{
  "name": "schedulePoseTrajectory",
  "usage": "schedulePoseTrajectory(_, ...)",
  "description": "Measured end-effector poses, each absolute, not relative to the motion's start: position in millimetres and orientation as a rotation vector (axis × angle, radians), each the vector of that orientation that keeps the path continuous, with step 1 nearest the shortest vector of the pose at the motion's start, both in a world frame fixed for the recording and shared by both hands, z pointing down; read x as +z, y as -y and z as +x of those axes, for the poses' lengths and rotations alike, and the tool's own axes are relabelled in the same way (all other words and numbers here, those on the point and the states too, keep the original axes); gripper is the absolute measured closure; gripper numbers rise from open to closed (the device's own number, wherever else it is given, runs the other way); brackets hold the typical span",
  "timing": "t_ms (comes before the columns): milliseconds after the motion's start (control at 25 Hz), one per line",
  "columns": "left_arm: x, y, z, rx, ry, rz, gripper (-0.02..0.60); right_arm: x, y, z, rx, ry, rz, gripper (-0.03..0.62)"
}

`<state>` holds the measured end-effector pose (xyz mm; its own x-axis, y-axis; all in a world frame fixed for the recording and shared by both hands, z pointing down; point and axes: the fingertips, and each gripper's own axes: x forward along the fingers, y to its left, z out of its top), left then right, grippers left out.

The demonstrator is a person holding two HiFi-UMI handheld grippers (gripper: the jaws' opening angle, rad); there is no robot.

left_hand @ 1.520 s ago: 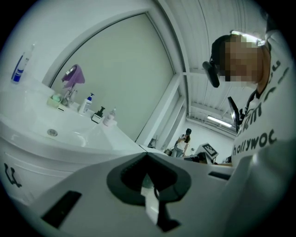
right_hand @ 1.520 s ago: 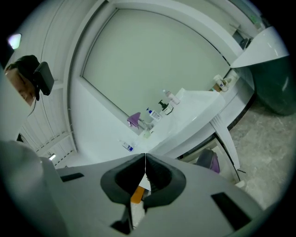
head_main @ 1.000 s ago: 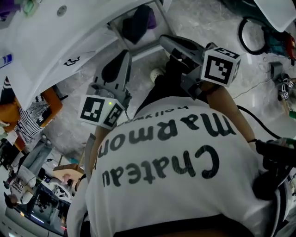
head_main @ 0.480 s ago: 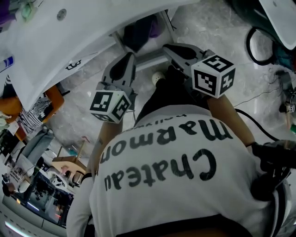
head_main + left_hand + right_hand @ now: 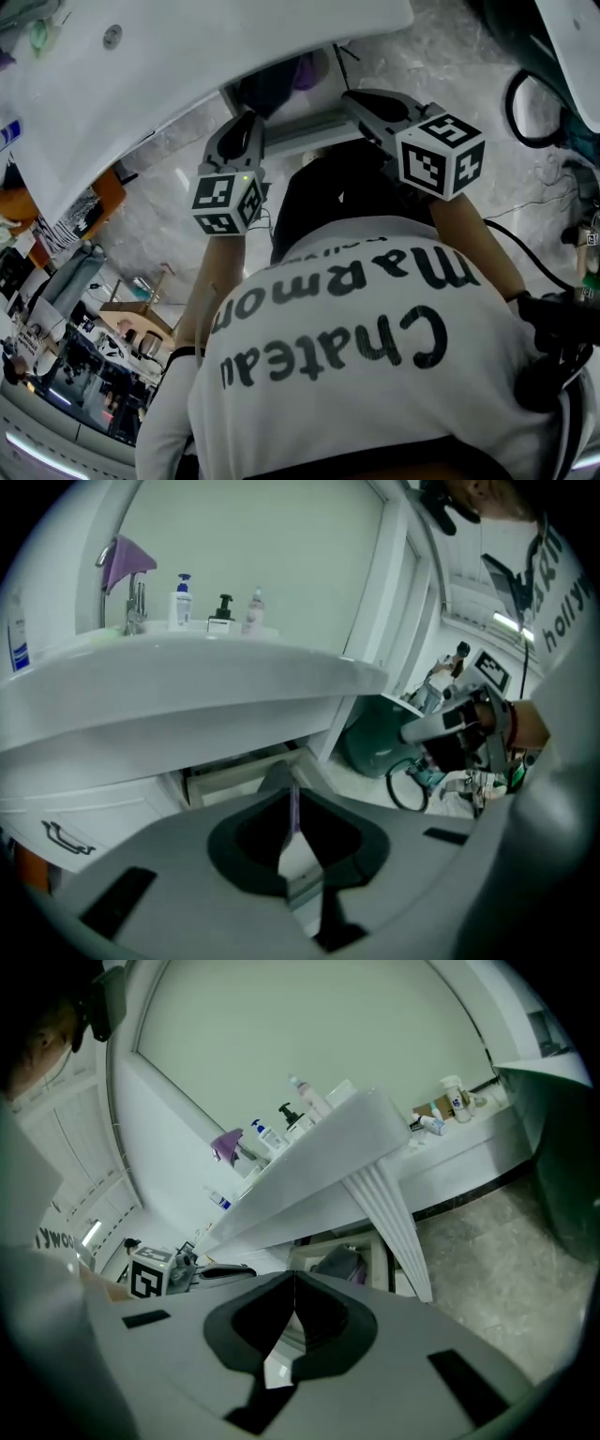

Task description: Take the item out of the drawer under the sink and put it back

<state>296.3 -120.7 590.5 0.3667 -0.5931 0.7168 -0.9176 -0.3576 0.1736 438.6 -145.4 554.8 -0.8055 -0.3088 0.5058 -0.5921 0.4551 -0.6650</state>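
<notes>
Pointing down toward the open drawer (image 5: 302,120) under the sink (image 5: 141,94), the left gripper (image 5: 247,120) has its fingers pressed together with nothing held. Its own view shows the closed tips lined up on the drawer front, just ahead of them. Only this view shows the sink top side on, with a tap (image 5: 134,597) draped in a purple cloth (image 5: 125,557) and three bottles (image 5: 221,611) high above and beyond the fingers.

From the head view the dark item (image 5: 267,86) lies inside the drawer, beyond both sets of fingertips and between them, with something purple (image 5: 305,67) at its right. The person's white T-shirt (image 5: 375,356) fills the lower half of that view.

The right gripper (image 5: 352,96) also has its fingers shut and empty. They sit just at the drawer's right corner. Its own view looks into the drawer more clearly, showing the item as a grey bundle straight ahead of the tips. That view alone shows small jars (image 5: 450,1096) on a counter (image 5: 487,1138) far off to the right.
</notes>
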Motion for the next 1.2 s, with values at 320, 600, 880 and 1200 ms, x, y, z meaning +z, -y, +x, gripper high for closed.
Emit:
schedulePoseTrajectory(320, 649, 143, 289, 0.95, 1.329, 1.932, 0.486, 573, 158, 466, 1.294, 2.35, 0.773, 0.583)
schedulePoseTrajectory(600, 686, 155, 296, 1.117, 1.258, 1.89, 0.439, 590, 150, 477, 1.348, 2.303, 0.783, 0.583)
schedulePoseTrajectory(880, 720, 164, 288, 1.253, 1.252, 1.771, 0.428, 601, 146, 495, 1.407, 2.266, 0.846, 0.583)
schedulePoseTrajectory(1200, 747, 170, 283, 1.321, 1.221, 1.755, 0.428, 611, 130, 505, 1.44, 2.23, 0.868, 0.582)
